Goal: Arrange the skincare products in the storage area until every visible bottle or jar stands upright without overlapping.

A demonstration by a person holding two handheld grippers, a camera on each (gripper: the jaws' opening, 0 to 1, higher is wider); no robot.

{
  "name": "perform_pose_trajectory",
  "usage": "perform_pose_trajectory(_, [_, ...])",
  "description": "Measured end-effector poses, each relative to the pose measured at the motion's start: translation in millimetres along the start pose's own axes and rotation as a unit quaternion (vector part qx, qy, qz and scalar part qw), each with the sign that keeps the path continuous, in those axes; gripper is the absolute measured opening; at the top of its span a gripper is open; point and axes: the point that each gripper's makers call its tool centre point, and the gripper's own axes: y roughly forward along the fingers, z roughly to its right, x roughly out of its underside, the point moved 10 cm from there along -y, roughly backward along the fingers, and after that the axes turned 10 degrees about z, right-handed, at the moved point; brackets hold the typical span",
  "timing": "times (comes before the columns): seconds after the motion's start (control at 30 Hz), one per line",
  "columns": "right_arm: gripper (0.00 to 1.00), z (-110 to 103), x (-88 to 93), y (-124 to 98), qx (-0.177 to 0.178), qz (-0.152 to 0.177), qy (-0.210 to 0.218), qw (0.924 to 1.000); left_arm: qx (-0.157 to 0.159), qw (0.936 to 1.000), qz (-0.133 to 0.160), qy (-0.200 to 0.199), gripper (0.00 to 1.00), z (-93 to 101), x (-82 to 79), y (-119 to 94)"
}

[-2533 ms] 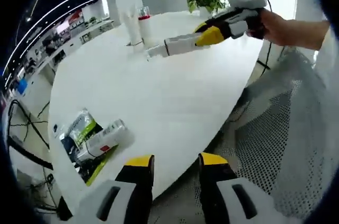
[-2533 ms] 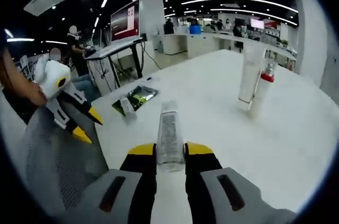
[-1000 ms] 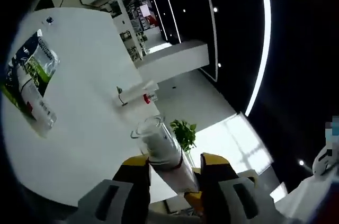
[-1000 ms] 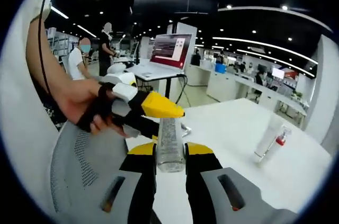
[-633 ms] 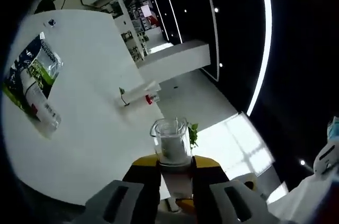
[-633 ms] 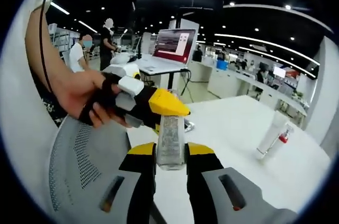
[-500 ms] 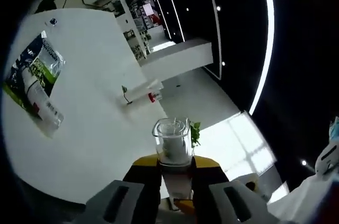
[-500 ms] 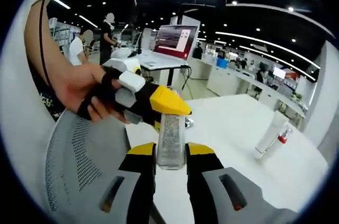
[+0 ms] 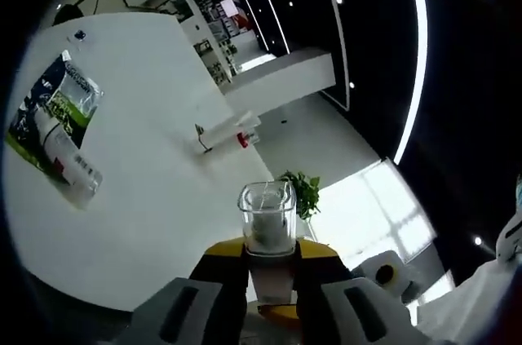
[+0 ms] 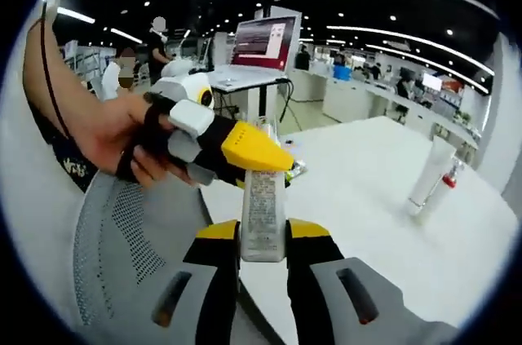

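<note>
**Clear bottle clamped by both grippers**

Both the left gripper point(image 9: 267, 254) and the right gripper point(image 10: 263, 235) clamp one clear, square-shouldered bottle point(image 10: 263, 214) above the smooth white table point(image 9: 155, 198). Beyond stand a white tube point(image 10: 430, 172) and red-capped bottle point(image 10: 444, 188); a glossy packet point(image 9: 50, 125) lies flat.

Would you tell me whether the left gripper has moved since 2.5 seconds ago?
Yes. The left gripper has moved from beyond the white table's edge up to the clear bottle, now clamping its far end.

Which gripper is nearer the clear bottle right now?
Neither, it's a tie: both are shut on the bottle. The left gripper clamps one end, and the right gripper clamps the other end.
</note>
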Motion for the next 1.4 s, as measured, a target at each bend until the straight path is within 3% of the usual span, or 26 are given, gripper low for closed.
perform_pose_trajectory(0.13, [0.18,4,0.1,-3,-0.020,0.027,0.091,0.9953,0.017,0.9997,0.003,0.017,0.23,5.2,0.1,-1])
perform_pose_trajectory(0.23, [0.18,8,-1.3,-4,-0.050,0.050,0.180,0.9812,0.033,0.9990,0.008,0.030,0.24,6.7,-0.8,0])
perform_pose_trajectory(0.27, [0.18,9,-2.1,-4,-0.068,0.053,0.229,0.9696,0.039,0.9988,0.008,0.028,0.24,7.5,-1.0,0])
perform_pose_trajectory(0.37, [0.18,9,-1.5,-4,-0.101,0.057,0.281,0.9526,0.053,0.9983,0.009,0.023,0.25,8.9,-1.8,-1])
perform_pose_trajectory(0.43, [0.18,9,-0.3,-4,-0.138,0.057,0.344,0.9272,0.066,0.9977,0.008,0.015,0.26,11.3,-1.4,-2])
perform_pose_trajectory(0.5, [0.18,9,-0.5,-5,-0.161,0.061,0.377,0.9102,0.080,0.9967,0.008,0.012,0.26,13.8,-1.3,-2])
perform_pose_trajectory(0.53, [0.18,8,-0.8,-5,-0.182,0.060,0.403,0.8949,0.095,0.9955,0.007,0.005,0.26,16.3,-1.3,-2])
perform_pose_trajectory(0.63, [0.18,6,-1.0,-6,-0.198,0.061,0.431,0.8779,0.106,0.9944,0.006,-0.003,0.25,17.6,-1.2,-3])
perform_pose_trajectory(0.7, [0.18,6,-0.4,-5,-0.193,0.063,0.428,0.8808,0.102,0.9946,0.005,-0.014,0.24,17.9,-1.1,-3])
perform_pose_trajectory(0.73, [0.19,5,-0.2,-4,-0.191,0.061,0.420,0.8850,0.102,0.9946,0.003,-0.016,0.24,17.6,-1.1,-3])
perform_pose_trajectory(0.77, [0.19,6,0.7,-3,-0.182,0.064,0.401,0.8954,0.098,0.9950,0.004,-0.015,0.24,17.1,-1.1,-3])
perform_pose_trajectory(0.83, [0.19,3,0.2,-3,-0.175,0.057,0.388,0.9029,0.088,0.9960,0.003,-0.017,0.23,15.5,-1.2,-4])
perform_pose_trajectory(0.93, [0.20,3,0.4,-1,-0.126,0.056,0.273,0.9521,0.054,0.9983,0.008,0.020,0.23,10.3,-1.2,-4])
perform_pose_trajectory(1.0, [0.21,-1,-1.7,0,-0.105,0.054,0.221,0.9681,0.046,0.9988,0.010,0.014,0.23,9.5,-1.6,-4])
perform_pose_trajectory(1.1, [0.22,-6,-3.3,1,-0.069,0.045,0.140,0.9867,0.008,0.9994,0.018,0.028,0.23,5.8,-1.5,-3])
perform_pose_trajectory(1.13, [0.22,-7,-3.2,2,-0.054,0.040,0.110,0.9917,-0.004,0.9992,0.020,0.035,0.23,4.6,-1.4,-3])
perform_pose_trajectory(1.2, [0.23,-10,-1.4,4,-0.048,0.029,0.085,0.9948,-0.015,0.9986,0.014,0.049,0.23,4.0,-0.6,-2])
perform_pose_trajectory(1.4, [0.24,-11,0.9,8,-0.038,0.015,0.076,0.9962,-0.024,0.9972,0.001,0.071,0.23,3.8,3.0,-1])
